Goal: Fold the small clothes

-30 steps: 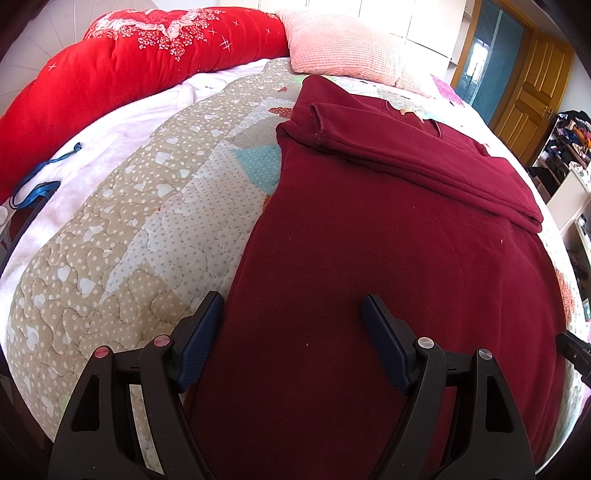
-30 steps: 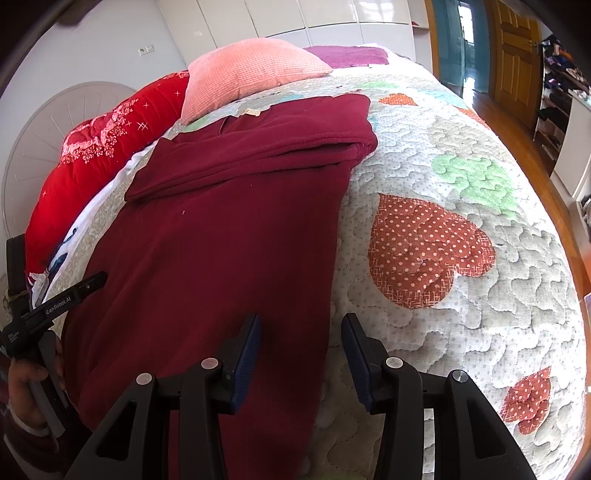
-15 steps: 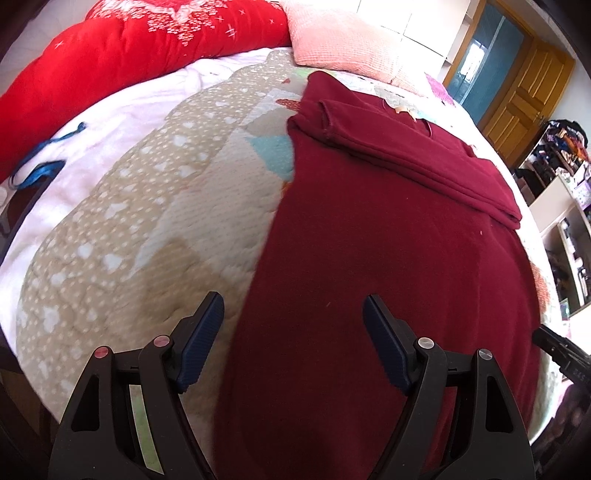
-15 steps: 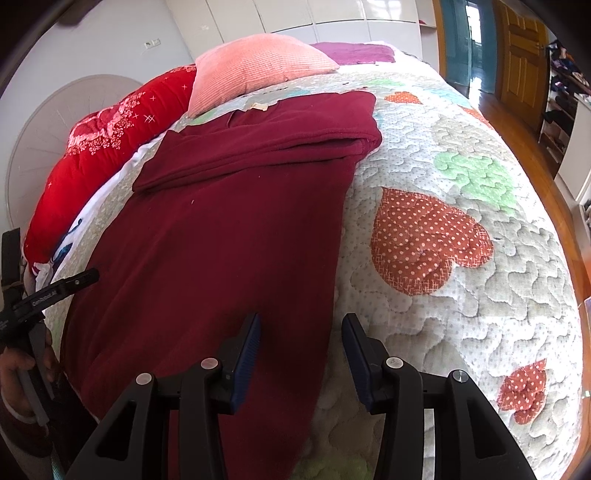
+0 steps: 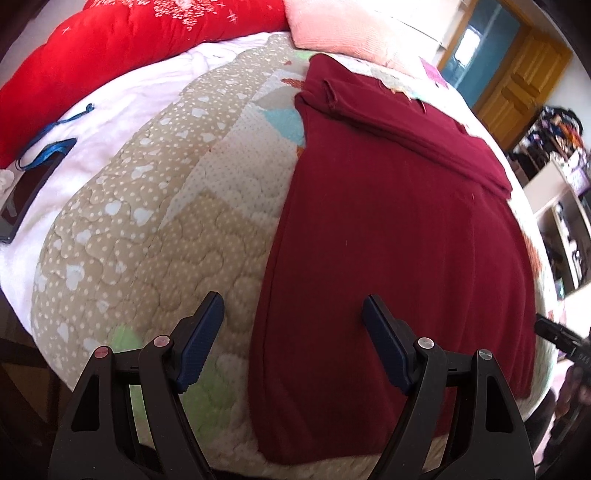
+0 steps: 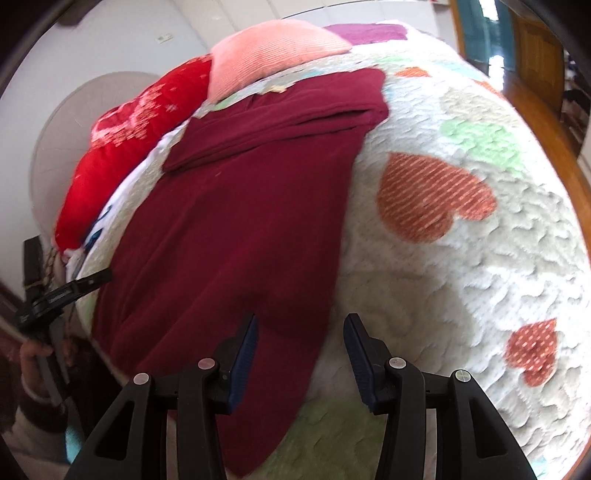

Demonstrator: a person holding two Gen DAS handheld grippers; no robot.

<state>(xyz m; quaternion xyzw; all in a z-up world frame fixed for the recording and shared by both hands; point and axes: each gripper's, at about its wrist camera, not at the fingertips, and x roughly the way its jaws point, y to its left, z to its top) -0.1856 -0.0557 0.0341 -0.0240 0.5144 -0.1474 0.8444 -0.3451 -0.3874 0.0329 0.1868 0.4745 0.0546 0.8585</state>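
Both grippers have drawn back toward the bed's near edge; the left gripper (image 5: 293, 317) gapes wide over the maroon garment's (image 5: 399, 236) hem on the quilt (image 5: 155, 221); the right gripper (image 6: 299, 338) is opening, seemingly clasping nothing.

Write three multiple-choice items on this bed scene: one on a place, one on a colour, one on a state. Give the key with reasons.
1. Where does the phone lie?
A. on the garment
B. on the white blanket, beside the quilt
C. on the pink pillow

2. What colour is the garment?
A. dark red
B. green
C. white

3. How is the garment's far end?
A. hanging off the bed
B. rolled up
C. sleeves folded across

Key: B, it rests on white fabric; A, maroon in both views; C, a folded band crosses the top.
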